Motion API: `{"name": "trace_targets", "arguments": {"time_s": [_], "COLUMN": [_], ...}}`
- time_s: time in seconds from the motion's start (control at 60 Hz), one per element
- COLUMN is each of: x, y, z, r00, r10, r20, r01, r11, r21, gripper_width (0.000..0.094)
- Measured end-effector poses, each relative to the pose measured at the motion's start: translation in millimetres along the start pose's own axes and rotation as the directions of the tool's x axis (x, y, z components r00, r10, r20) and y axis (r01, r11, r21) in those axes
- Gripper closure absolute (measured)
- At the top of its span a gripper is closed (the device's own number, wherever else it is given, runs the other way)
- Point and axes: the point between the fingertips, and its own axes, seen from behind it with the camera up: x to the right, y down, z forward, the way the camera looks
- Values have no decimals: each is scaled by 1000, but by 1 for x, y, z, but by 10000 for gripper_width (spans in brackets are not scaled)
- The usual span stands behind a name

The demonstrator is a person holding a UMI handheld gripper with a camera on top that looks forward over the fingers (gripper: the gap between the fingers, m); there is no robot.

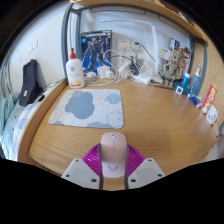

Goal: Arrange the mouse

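A pale pink computer mouse sits between my gripper's fingers, its nose pointing ahead. The magenta pads press against both its sides, so the gripper is shut on it. It hangs over the front part of a wooden desk. A grey mouse mat with a pale blotch pattern lies flat on the desk beyond the fingers, a little to the left.
A white bottle with a red cap stands behind the mat. A black object rests at the desk's left edge. Boxes, cables and small items crowd the back. An orange-labelled packet lies at the right.
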Motion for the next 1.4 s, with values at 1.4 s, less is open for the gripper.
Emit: {"name": "trace_targets", "arguments": {"time_s": [1.4], "x": [-94], "y": [-141], "z": [135], "r00": [995], "r10": [-6], "r20": [98], "r01": [13], "r11": [998], "r21": [-69], "gripper_width": [557]}}
